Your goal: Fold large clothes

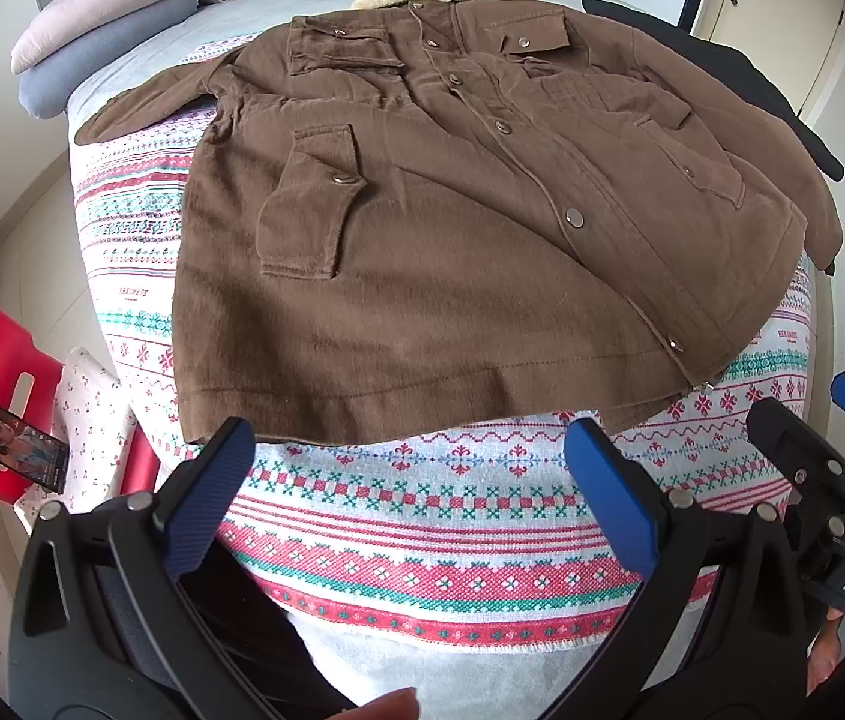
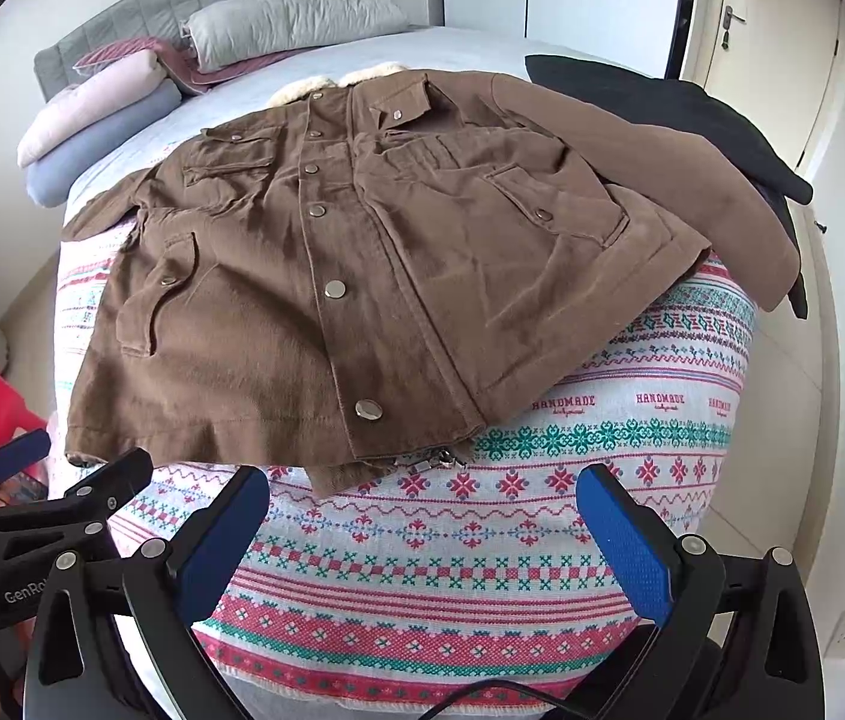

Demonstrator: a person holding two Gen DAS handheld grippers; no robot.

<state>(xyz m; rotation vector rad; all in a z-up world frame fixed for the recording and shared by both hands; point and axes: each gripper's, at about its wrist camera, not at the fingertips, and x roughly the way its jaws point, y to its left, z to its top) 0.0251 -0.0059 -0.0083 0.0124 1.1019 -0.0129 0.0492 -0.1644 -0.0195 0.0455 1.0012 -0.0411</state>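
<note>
Currently the brown jacket (image 1: 482,228) lies front-up and snapped shut on a patterned blanket (image 1: 422,516) covering the bed, fleece collar (image 2: 314,87) at the far end, hem nearest. Both sleeves spread sideways. Left gripper (image 1: 410,468) and right gripper (image 2: 422,516) hover just short of the hem, fingers spread wide, holding nothing. Black garment (image 2: 692,108) lies far right; pillows (image 2: 122,102) far left.

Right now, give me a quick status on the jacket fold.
Left tongs open, empty. Right tongs open, empty. Brown jacket flat on patterned blanket, unfolded. Black garment under its far sleeve.
</note>
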